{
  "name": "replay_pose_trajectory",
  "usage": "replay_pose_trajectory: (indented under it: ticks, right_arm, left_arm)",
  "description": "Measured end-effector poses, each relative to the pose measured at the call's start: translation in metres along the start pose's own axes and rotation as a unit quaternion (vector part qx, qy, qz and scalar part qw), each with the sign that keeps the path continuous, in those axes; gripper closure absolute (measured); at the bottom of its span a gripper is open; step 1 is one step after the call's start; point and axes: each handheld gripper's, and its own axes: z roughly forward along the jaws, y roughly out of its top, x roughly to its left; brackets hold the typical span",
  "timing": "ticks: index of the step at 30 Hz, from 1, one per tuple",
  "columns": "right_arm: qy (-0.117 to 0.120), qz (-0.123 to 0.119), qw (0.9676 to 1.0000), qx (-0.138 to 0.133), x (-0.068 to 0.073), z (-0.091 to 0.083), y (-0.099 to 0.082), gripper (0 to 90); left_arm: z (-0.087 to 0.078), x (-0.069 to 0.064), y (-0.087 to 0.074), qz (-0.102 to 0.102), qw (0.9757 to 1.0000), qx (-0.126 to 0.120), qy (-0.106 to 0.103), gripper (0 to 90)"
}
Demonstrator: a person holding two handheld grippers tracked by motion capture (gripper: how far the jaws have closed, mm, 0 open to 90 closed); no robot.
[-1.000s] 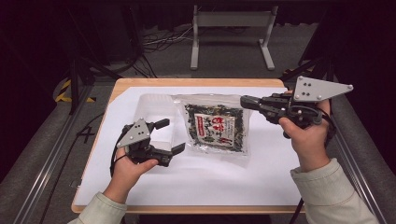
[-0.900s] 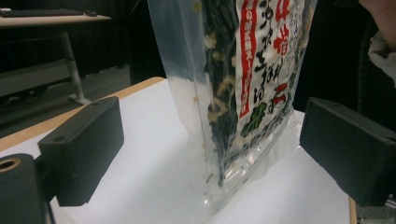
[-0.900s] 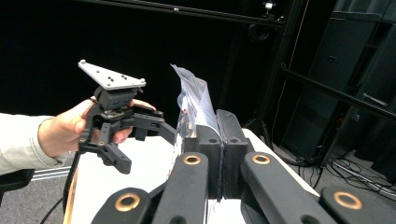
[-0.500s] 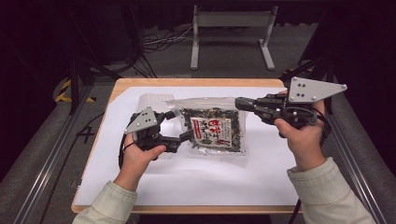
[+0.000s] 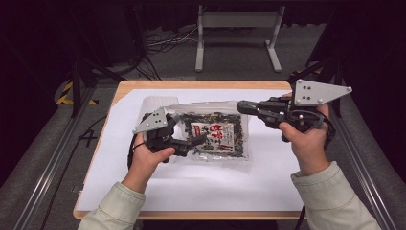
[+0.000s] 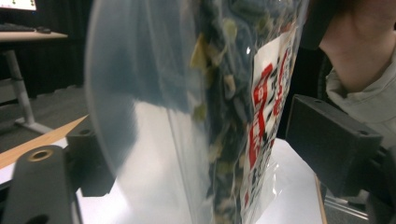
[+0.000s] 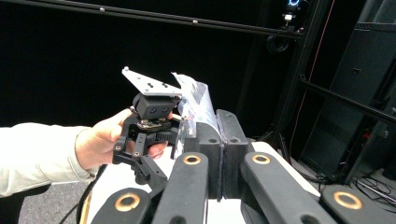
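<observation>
A wooden-edged table topped with a white sheet [image 5: 201, 191] carries the work. Over its middle is a clear plastic bag of dark dried seaweed with a red-and-white label [image 5: 215, 136], held at both ends. The right gripper [image 5: 244, 106], black with a grey three-cornered plate, has its jaws pressed together on the bag's upper right edge; its own view shows the film pinched between them. The left gripper [image 5: 194, 139] has its jaws parted on either side of the bag's left portion, the bag standing between them in its own view [image 6: 224, 107].
</observation>
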Motion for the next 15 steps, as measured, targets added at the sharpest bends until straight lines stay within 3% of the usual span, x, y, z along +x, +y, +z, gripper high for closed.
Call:
replay_pose_trajectory:
  ticks: [7, 12, 14, 15]
  right_arm:
    - [0.001, 0.007, 0.9999, -0.009, -0.0006, -0.0007, -0.0016, 90.0]
    - [0.000, 0.013, 0.9999, -0.010, -0.0021, -0.0015, -0.0039, 90.0]
    - [-0.004, 0.016, 0.9997, -0.015, -0.0038, -0.0037, -0.0051, 90.0]
    - [-0.004, 0.016, 0.9997, -0.015, -0.0038, -0.0037, -0.0051, 90.0]
  left_arm:
    - [0.0023, 0.0040, 0.0003, -0.020, 0.9993, -0.025, -0.020, 28.7]
    - [0.0055, 0.0042, -0.0003, -0.019, 0.9989, -0.029, -0.033, 35.7]
    - [0.0049, 0.0042, -0.0003, -0.022, 0.9982, -0.033, -0.044, 44.9]
    - [0.0044, 0.0044, -0.0006, -0.025, 0.9976, -0.039, -0.051, 44.9]
